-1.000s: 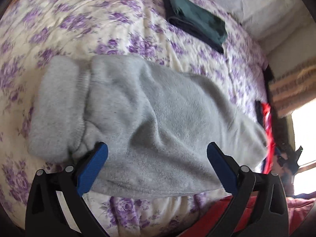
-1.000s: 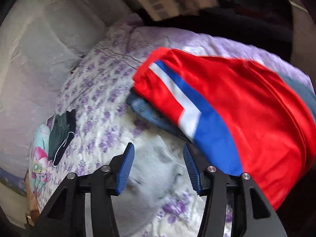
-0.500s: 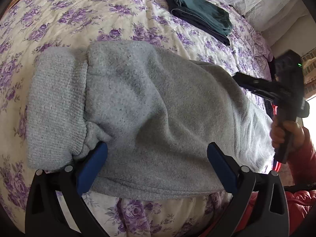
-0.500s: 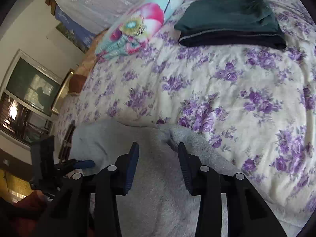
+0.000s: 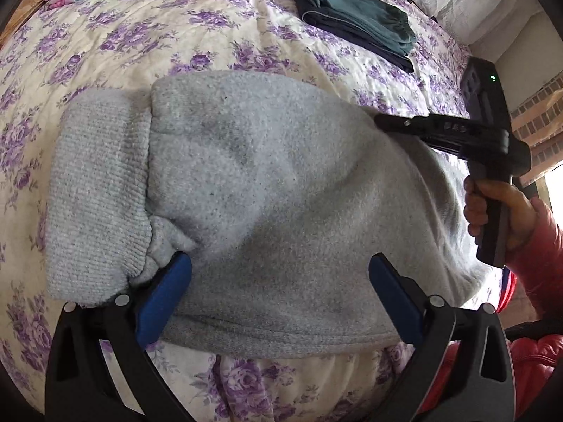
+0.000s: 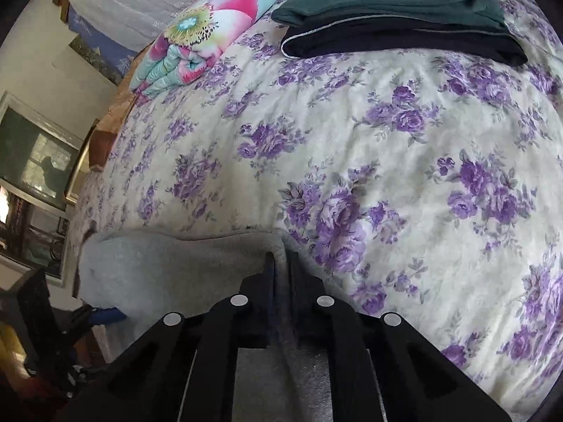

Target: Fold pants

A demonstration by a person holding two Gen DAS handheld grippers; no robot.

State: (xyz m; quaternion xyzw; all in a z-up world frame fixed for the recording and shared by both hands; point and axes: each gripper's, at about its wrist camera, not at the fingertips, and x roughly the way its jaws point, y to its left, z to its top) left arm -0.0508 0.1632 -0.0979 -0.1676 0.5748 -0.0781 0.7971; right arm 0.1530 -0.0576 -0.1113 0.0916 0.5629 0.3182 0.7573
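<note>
Clamped tight on a pinch of grey fleece, my right gripper [image 6: 280, 263] has just been closing, and its jaws now squeeze a raised ridge of cloth at the far edge of the pants [image 5: 267, 204]. My left gripper [image 5: 279, 288] stands with its jaws wide apart, the blue pads [image 5: 162, 300] straddling the near hem with cloth between them but no pad pressing on it that I can see.

I see the pants lying across the bed [image 5: 147, 38], already doubled into a thick, stubby bundle. They are pale grey fleece with a nubbly pile. At the left end a ribbed knit band [image 5: 95, 190] sticks out, gathered where it meets the fleece. A stitched hem runs along the near edge, and the surface is smooth apart from a few soft dents.

From the left wrist view, the right gripper comes in over the right end of the pants, held by a hand [image 5: 499, 211] in a red sleeve [image 5: 538, 263].

Beyond the pants, well apart, lies a folded dark green garment [image 6: 397, 7] on the purple-flowered cover. Further off, at the bed's edge, sits a folded quilt [image 6: 207, 31] with a big pink flower print.
</note>
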